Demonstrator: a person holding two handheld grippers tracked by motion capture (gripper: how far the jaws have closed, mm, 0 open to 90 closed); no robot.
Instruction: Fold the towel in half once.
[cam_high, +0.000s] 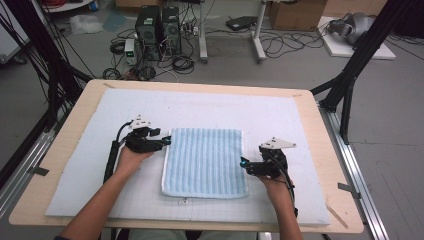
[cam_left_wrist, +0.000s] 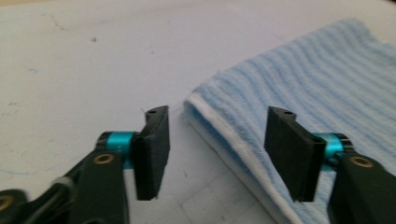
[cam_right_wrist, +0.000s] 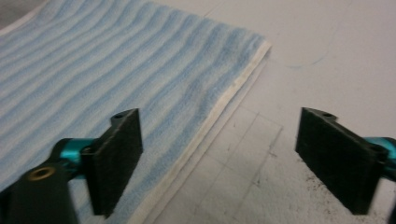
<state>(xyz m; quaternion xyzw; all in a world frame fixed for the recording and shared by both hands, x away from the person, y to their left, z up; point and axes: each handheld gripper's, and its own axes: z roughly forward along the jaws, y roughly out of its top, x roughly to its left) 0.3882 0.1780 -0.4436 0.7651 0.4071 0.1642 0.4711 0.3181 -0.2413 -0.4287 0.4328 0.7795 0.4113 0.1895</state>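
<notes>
Folded blue striped towel (cam_high: 204, 162) lies flat at centre of white foam mat (cam_high: 280, 115), mat on wooden table (cam_high: 65, 135). Left gripper (cam_high: 167, 140) at towel's left edge near far corner, jaws apart, nothing clamped; white hem (cam_left_wrist: 233, 140) sits between jaws. Right gripper (cam_high: 243, 163) at towel's right edge, jaws wide, straddling hem (cam_right_wrist: 219, 112), not pinching. Hands well apart, towel between.
</notes>
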